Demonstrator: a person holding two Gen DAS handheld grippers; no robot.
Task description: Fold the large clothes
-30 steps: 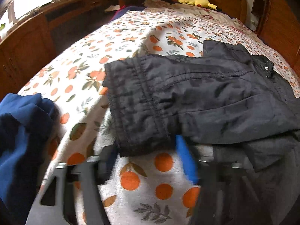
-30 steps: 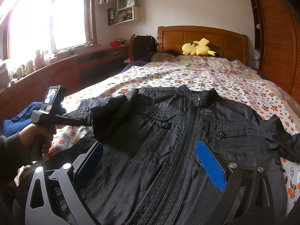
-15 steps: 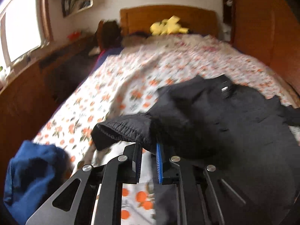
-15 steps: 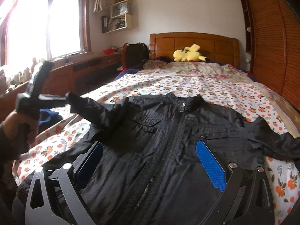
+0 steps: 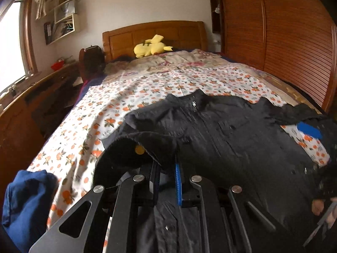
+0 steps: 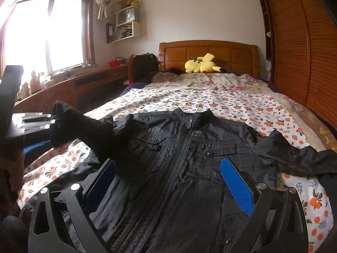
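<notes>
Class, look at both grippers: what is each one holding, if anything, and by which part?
The left gripper pinches the black jacket by its sleeve cuff, lifted off the bed. The right gripper is open, holding nothing.

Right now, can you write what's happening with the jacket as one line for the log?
step: fold sleeve | left gripper: shut on sleeve cuff, lifted off bed | right gripper: open over black jacket | jacket: flat, zipped
</notes>
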